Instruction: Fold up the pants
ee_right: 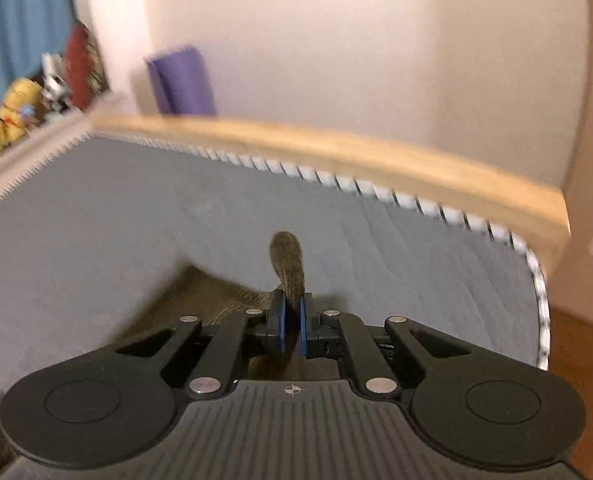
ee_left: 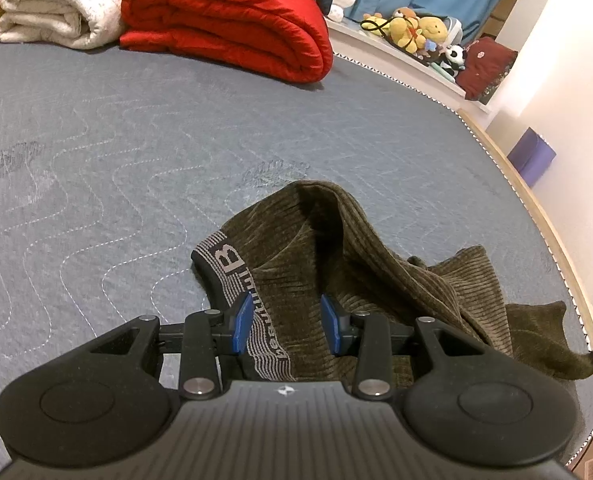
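While the right gripper (ee_right: 292, 322) pinches a pants (ee_left: 336, 264) corner out at the right, the left gripper (ee_left: 286, 322) hovers half-spread over the waistband (ee_left: 232, 264).

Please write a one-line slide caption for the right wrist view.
Right claw shut on a fold of olive-green corduroy pants above the grey quilted mattress.

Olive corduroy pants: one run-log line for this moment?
olive corduroy pants: crumpled on grey mattress | left gripper: open over waistband | right gripper: shut on fabric
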`<state>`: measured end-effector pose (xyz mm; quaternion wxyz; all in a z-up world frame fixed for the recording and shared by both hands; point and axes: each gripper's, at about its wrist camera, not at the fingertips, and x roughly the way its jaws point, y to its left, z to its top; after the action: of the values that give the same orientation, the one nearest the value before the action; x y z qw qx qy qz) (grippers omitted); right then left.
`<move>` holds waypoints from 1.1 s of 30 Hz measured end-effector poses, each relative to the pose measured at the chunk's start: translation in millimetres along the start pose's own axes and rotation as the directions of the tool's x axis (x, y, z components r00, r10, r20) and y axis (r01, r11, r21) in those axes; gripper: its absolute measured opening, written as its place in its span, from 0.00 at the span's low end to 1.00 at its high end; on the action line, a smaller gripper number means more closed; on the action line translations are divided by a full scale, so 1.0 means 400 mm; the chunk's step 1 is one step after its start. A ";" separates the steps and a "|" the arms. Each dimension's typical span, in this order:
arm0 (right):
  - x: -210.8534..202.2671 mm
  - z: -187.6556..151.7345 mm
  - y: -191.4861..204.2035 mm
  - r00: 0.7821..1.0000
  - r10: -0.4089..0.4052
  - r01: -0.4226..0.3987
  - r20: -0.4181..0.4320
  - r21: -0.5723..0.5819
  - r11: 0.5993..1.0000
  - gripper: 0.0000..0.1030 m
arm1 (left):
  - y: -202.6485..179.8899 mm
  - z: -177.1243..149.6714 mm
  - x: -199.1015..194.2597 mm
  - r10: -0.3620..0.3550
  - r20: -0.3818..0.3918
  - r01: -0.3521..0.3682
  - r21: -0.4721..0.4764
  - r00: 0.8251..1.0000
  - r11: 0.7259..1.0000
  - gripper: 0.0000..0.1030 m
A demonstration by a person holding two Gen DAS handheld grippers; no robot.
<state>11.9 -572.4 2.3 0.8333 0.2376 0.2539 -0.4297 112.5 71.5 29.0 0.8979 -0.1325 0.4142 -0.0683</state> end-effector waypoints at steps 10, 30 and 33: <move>-0.055 -0.020 0.059 0.992 -0.038 0.042 0.123 -0.034 0.999 0.38 | 0.043 0.027 -0.010 -0.007 0.002 0.007 -0.039 1.000 0.999 0.43; -0.349 -0.411 0.489 0.514 0.654 -0.791 -0.555 -0.603 0.110 0.75 | 0.210 0.059 0.192 -0.128 -0.136 0.102 -0.184 0.982 0.978 0.31; -0.365 -0.486 0.521 0.525 0.598 -0.763 -0.606 -0.646 0.015 0.76 | 0.227 0.059 0.241 -0.127 -0.160 0.091 -0.212 0.979 0.973 0.46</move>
<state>70.5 -258.1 -16.6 0.8973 -0.1015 0.3526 0.2455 194.3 140.2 -53.0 0.8352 -0.2397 0.4873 -0.0863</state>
